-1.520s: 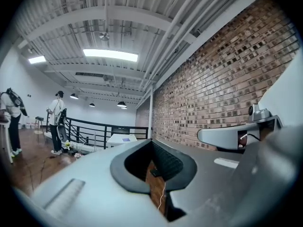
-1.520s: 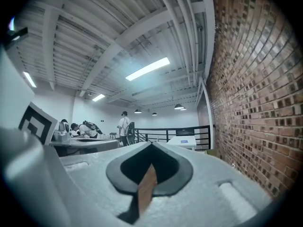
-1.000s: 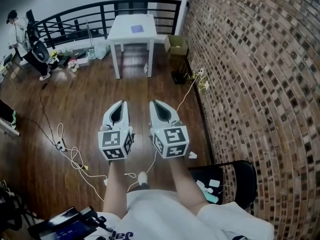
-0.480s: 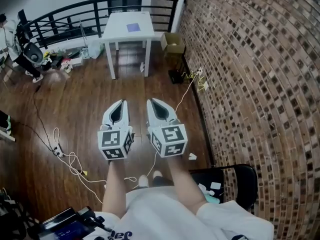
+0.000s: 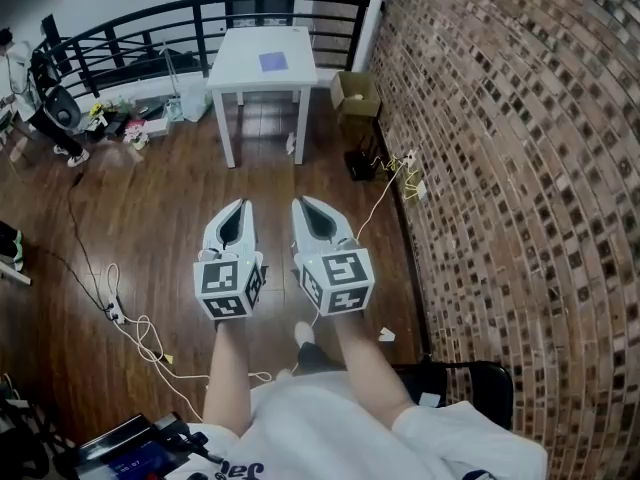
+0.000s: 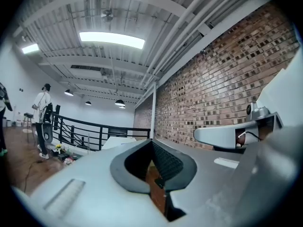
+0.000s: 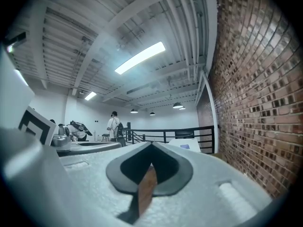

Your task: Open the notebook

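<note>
Tongs status first: your left tongs (image 5: 240, 205) and right tongs (image 5: 305, 203) sit side by side, both pointing level. Each pair is pinched all the way together with nothing gripped. All you get through the little gap behind the tips is wooden floor (image 5: 170, 208).

The notebook (image 5: 273, 61) is the small purple thing lying flat on the white desk (image 5: 240, 73). It's well ahead of both sets of tips and roughly in line with the space between them.

A brick wall (image 5: 520, 168) runs along the right tongs' side, with a cardboard box (image 5: 355, 91) between the desk and that wall. A black railing (image 5: 130, 43) stands beyond the desk. A black chair (image 5: 490, 383) is back behind the right tongs, just beside you.
</note>
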Demonstrator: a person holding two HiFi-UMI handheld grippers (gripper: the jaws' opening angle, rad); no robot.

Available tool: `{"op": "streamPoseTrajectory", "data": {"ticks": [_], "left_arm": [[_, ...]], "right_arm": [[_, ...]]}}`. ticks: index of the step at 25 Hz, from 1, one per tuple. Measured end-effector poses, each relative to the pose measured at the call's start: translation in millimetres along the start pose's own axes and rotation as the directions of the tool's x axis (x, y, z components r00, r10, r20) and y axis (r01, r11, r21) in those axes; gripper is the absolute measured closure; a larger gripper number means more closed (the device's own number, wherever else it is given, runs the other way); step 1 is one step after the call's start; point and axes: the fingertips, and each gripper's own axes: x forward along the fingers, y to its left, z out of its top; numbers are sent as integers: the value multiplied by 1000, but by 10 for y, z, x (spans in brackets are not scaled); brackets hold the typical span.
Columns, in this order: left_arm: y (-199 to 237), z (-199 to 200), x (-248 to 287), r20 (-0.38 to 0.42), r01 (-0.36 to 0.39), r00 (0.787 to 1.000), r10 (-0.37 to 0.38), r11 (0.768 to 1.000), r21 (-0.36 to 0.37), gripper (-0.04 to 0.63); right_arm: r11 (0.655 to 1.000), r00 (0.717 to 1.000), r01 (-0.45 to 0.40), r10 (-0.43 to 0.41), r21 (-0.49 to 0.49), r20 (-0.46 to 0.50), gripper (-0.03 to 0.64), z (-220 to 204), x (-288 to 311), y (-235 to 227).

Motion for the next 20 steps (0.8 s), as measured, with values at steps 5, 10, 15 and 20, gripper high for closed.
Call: {"op": "streamPoseTrajectory", "data": {"ticks": [5,10,15,20], "left_arm": [[86,201,591,53,-29,998,29,1000,9,578],[124,350,1062,81,-56,995,53,998,26,578],[199,341,1383,64,-74,995,71,996,48,578],[478,295,1639,42,-105,994,103,994,42,578]], "right_arm": [[1000,999,-18,19,-18,38,630,201,473,-429],[1000,999,-26,27,-16,43,630,285,840,-837],[999,999,-34,33,17,38,630,272,1181,-1089],[997,998,-63,63,37,13,630,185,1571,-1117]]}}
